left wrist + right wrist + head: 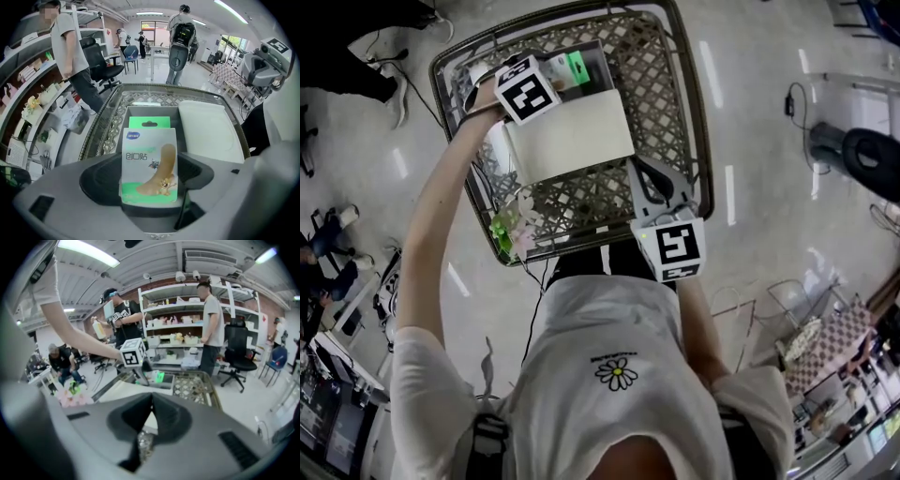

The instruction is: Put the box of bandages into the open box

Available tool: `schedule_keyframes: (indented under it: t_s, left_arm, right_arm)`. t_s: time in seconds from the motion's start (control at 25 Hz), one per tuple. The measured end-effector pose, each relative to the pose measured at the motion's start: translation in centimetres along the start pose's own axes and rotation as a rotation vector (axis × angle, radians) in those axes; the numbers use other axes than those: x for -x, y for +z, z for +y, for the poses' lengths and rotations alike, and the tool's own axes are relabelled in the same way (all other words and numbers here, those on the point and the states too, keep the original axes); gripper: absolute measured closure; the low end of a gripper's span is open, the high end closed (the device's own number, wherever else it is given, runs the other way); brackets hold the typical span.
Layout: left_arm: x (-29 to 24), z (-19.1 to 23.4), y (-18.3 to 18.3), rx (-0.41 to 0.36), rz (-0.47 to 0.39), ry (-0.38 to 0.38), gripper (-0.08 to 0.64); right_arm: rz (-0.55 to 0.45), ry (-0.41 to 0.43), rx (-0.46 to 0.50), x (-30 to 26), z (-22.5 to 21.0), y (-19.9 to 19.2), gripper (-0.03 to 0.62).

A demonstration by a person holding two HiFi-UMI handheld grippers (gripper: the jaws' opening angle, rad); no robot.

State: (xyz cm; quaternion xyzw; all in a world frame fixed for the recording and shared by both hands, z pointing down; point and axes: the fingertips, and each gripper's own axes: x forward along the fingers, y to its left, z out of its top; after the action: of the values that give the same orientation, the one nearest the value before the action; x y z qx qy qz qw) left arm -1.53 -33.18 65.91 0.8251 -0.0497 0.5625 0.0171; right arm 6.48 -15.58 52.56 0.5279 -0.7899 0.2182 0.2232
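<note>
Two hand-held tools over a lattice-patterned worktop (670,103) with a metal rim.

At far left, left tool (557,75) clamped on the box of bandages (150,164), one jaw against each long side. Printed face turned up toward that tool's camera, long axis running along the jaws, green hang tab at the far end pointing into the open box (152,112). Held at the near edge of that grey open box; contact between the two impossible to judge.

On the white front: a blue oval logo too small to read, the characters 创口贴, a picture of a tan plaster strip, a cartoon cat and mouse, a green band along the bottom.

Just right of the open box, a plain white panel (208,133) lying flat on the worktop.

Further right, by the worktop's near edge, right tool (151,401) pressed together at the tips, gripping nothing, well apart from both boxes.
</note>
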Motion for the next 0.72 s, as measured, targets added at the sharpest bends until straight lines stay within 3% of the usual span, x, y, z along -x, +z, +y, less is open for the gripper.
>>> schedule_keyframes:
  t_s: [0.72]
  left_arm:
    - [-0.8,-0.4,-1.3,-0.007,0.027,0.024,0.198]
  right_arm:
    - [0.004,0.019,-0.031,0.3,0.4,-0.4,0.561]
